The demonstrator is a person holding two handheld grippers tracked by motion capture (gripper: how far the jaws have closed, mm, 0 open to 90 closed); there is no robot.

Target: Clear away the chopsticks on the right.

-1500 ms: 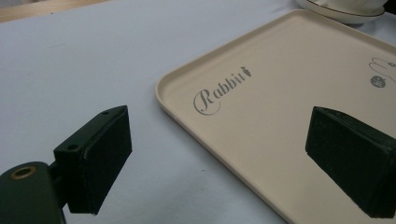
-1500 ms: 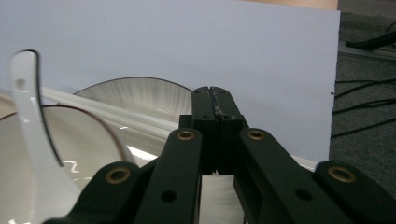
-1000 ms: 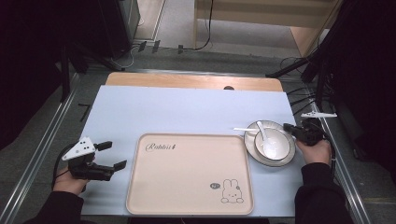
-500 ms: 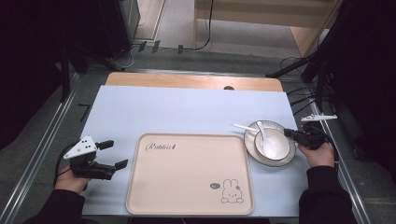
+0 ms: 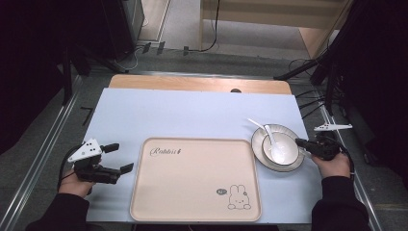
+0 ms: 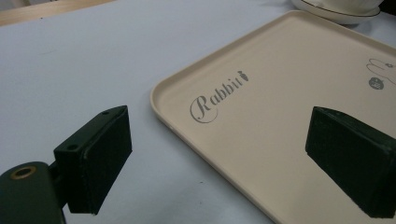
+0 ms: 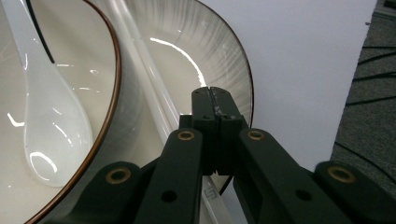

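Tray [image 5: 195, 180], cream-coloured, lies nearest the person at the table's front edge, on a pale blue mat [image 5: 192, 113]. It carries the word "Rabbit" at its far left corner and a rabbit drawing at its near right corner.

Left gripper [image 5: 116, 158] sits just left of the tray, held in the person's left hand [image 5: 72, 185]. Its jaws stand wide apart with nothing between them. In the left gripper view one pad [image 6: 100, 161] hangs over the mat and the other [image 6: 352, 156] over the tray's surface; neither touches the tray.

Right gripper [image 5: 302, 143] is at the right side of the mat, held in the person's right hand [image 5: 332, 166]. Its jaws are fully closed on each other. In the right gripper view the closed tips [image 7: 214, 100] lie over the right rim of the plate [image 7: 219, 60]; whether they pinch that rim cannot be told.

Plate stands just right of the tray's far right corner. A bowl [image 5: 283, 148] with a dark rim rests on the plate. A white spoon [image 5: 269, 139] lies in the bowl, its handle pointing away to the far left over the rim.

Beyond the mat, a strip of bare wooden tabletop [image 5: 199, 83] runs along the far edge.
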